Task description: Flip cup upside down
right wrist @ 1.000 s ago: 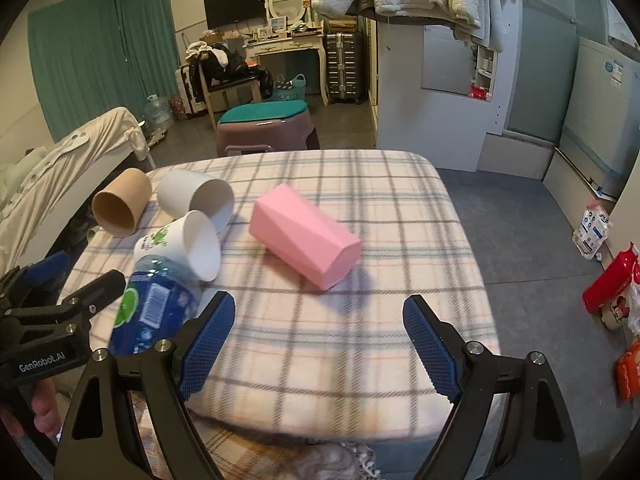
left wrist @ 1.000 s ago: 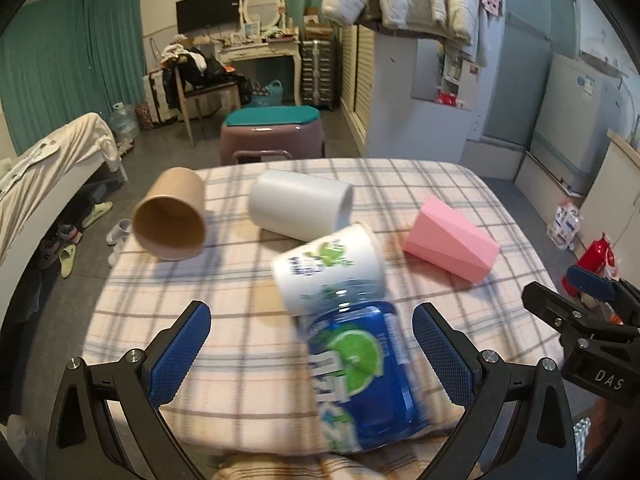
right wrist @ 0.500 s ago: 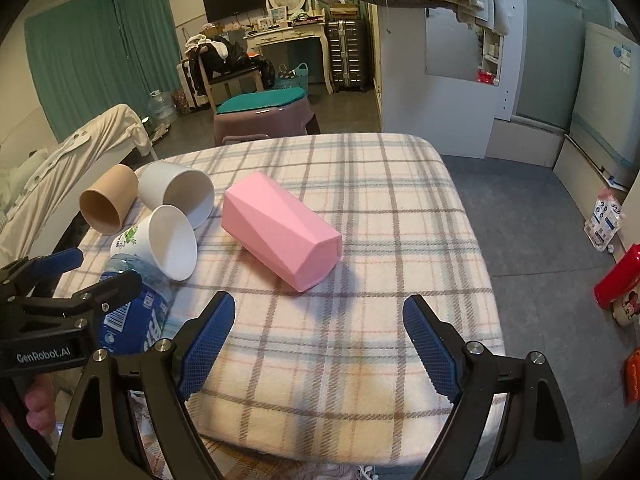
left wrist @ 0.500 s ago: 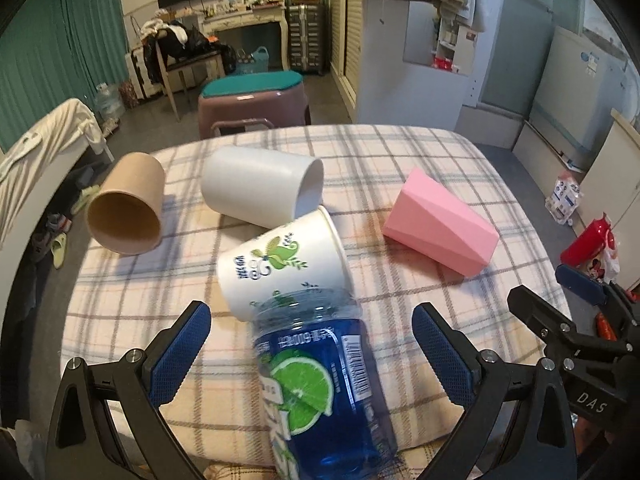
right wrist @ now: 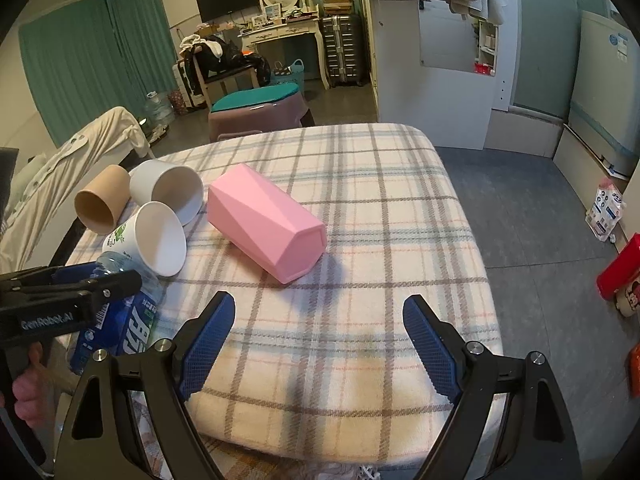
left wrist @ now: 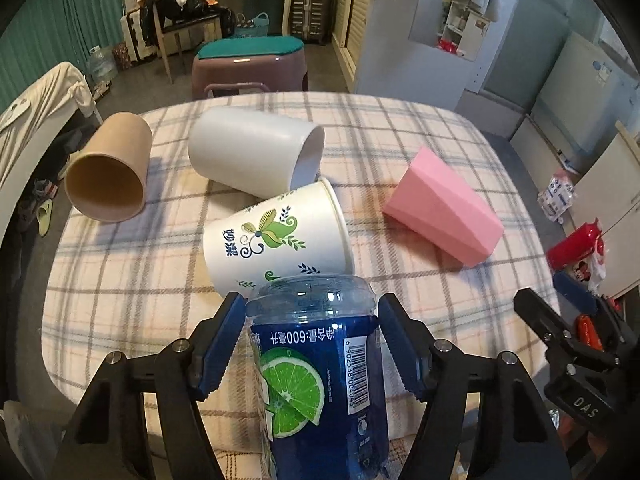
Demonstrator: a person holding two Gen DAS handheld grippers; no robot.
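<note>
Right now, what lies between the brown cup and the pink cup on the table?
The plain white cup and the printed paper cup lie between the brown cup and the pink cup, clearest in the left wrist view.

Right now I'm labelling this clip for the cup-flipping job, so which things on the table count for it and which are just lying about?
For the job:
- brown cup, on its side
- white cup, on its side
- printed paper cup, on its side
- pink faceted cup, on its side
- left gripper and right gripper

Lying about:
- blue bottle, though the left gripper is closed on it
- plaid tablecloth
</note>
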